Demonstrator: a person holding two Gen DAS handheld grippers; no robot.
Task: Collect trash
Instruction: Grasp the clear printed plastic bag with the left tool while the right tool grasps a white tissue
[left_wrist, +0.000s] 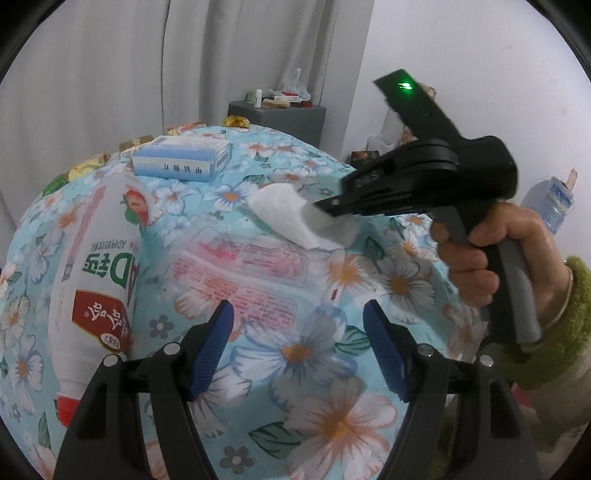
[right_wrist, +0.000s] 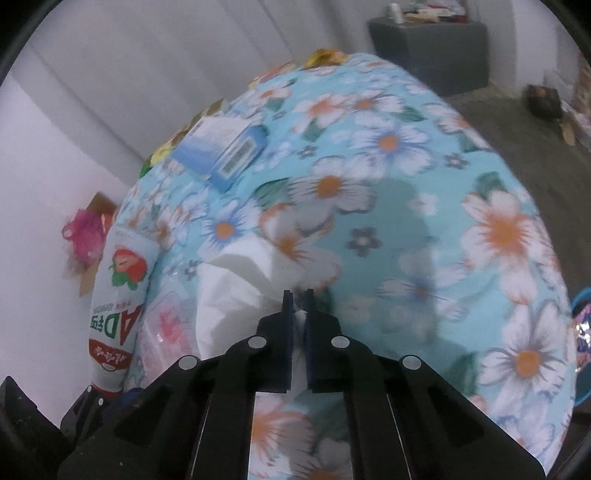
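Presently, a white tissue (left_wrist: 295, 218) is clamped between the closed fingers of the right tool (left_wrist: 334, 208), with one part draped on the floral-covered tabletop (left_wrist: 321, 417) over the edge of a clear plastic wrapper (left_wrist: 240, 273) printed in red. Meanwhile, the left tool (left_wrist: 297, 347) is held with its blue-padded fingers (left_wrist: 212, 343) spread apart and nothing between them, above the cloth and short of the wrapper. A white strawberry drink bottle (left_wrist: 99, 280) is laid on its side to the left of the wrapper, and a blue-and-white box (left_wrist: 181, 158) is set farther back.
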